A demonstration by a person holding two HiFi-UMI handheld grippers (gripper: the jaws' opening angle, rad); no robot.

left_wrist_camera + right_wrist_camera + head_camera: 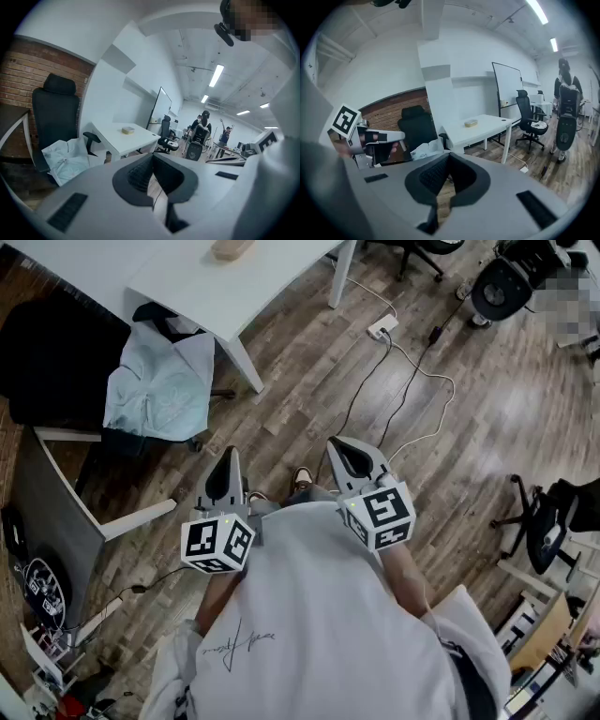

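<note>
Both grippers are held close in front of the person's white shirt, above a wooden floor. My left gripper is shut with nothing between its jaws; its marker cube sits near the chest. My right gripper is shut too and holds nothing. In the left gripper view the left gripper points toward a white table. In the right gripper view the right gripper faces the same table, and the left gripper's cube shows at the left.
A small tan object lies on the white table. A black chair carries a light-blue garment. A power strip with cables lies on the floor. Office chairs stand at the right. People stand far off.
</note>
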